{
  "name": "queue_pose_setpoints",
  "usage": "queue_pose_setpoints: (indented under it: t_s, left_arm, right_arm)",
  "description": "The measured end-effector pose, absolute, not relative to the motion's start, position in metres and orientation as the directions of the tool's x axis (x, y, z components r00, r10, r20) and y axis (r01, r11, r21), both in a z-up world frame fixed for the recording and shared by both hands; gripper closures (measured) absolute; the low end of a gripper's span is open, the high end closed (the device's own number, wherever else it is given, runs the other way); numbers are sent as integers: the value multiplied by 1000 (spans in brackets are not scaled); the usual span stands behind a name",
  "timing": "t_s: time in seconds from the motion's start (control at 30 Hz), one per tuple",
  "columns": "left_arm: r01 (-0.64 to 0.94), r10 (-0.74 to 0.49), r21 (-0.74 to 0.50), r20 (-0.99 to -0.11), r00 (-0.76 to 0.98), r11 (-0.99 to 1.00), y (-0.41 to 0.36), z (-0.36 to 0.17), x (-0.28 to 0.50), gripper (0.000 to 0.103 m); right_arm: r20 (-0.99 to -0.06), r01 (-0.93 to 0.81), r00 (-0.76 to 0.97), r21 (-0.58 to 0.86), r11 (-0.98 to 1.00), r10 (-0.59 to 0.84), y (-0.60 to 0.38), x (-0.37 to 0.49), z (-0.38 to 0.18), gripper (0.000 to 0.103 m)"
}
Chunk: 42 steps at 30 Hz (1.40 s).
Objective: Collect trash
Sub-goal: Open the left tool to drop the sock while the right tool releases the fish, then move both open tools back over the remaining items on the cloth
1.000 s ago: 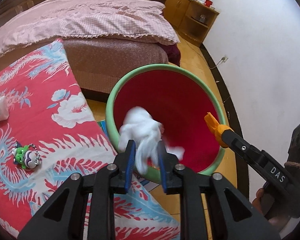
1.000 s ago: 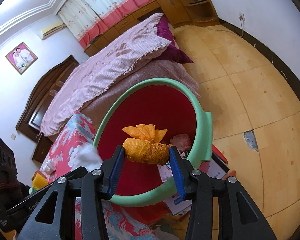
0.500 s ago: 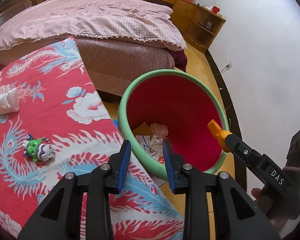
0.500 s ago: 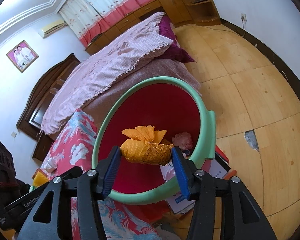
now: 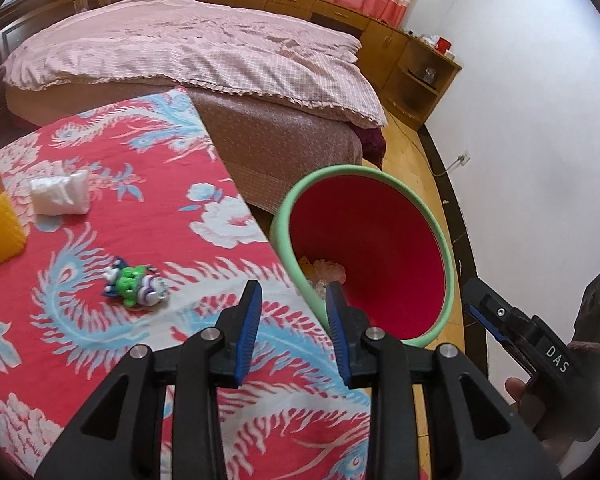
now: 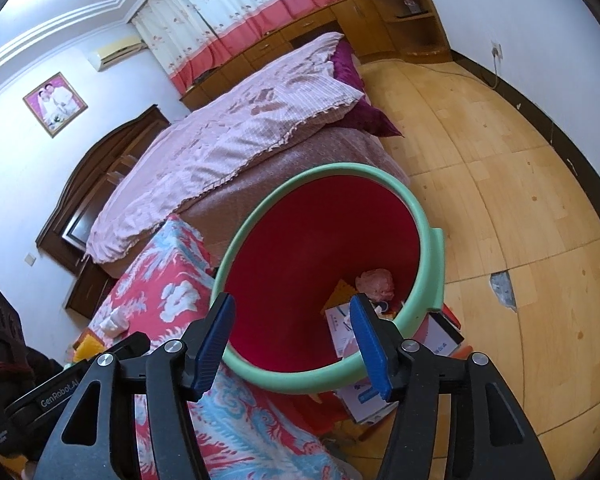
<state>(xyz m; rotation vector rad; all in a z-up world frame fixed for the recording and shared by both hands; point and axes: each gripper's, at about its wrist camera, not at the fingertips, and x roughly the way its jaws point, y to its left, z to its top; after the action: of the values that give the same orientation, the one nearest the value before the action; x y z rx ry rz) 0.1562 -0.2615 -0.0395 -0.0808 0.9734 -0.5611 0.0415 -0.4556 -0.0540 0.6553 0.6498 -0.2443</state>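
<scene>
Dropped: your right gripper (image 6: 292,334) released the orange wad | both fingers wide, empty | green-rimmed red plastic bin (image 6: 430,268) ahead | left gripper (image 5: 294,322) over counter edge.

Left gripper (image 5: 294,324): sitting with jaws apart, nothing between the blue pads (image 5: 249,330), fingers pointing forward and slightly down, black linkage arms filling the near edge of its own view. Showing up again at the near left of the right wrist view (image 6: 136,340), angled up toward the right.

Right gripper (image 6: 292,336): jaws spread wide, wider than the left's, pads (image 6: 370,346) bare, nothing gripped. Also appearing at the right edge of the left wrist view (image 5: 474,310), only a dark tip and a blue pad edge visible there, pointing left. Bare fingers (image 5: 518,388) of the person's right hand wrapping under its handle.
</scene>
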Motion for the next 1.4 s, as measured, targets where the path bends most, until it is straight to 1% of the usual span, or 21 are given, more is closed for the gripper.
queue_pose_setpoints:
  t_s: [0.27, 0.7, 0.87, 1.1, 1.23, 1.27, 1.4]
  left_arm:
    - [372, -473, -318, -742, 475, 872, -228, -28, 155, 71]
    - [261, -408, -314, -733, 544, 913, -159, -25, 162, 67]
    - [221, -374, -302, -733, 568, 927, -129, -26, 168, 62]
    - [159, -311, -270, -745, 590, 950, -90, -30, 181, 60]
    - [121, -259, -235, -751, 607, 964, -68, -34, 192, 50]
    - [111, -248, -229, -755, 607, 967, -63, -35, 195, 49]
    - [71, -221, -224, -767, 602, 972, -45, -43, 209, 49]
  right_arm:
    - [-615, 370, 789, 480, 795, 4, -433, 42, -40, 40]
    - [-617, 303, 786, 444, 843, 43, -385, 57, -26, 40]
    - [-623, 270, 780, 422, 865, 61, -363, 66, -23, 40]
    - [-638, 239, 765, 400, 885, 82, -337, 75, -25, 40]
    - [-649, 228, 755, 395, 890, 95, -325, 81, -28, 40]
    - [-652, 224, 752, 394, 891, 99, -322, 83, -28, 40]
    - [-663, 214, 741, 381, 900, 105, -312, 91, -30, 40]
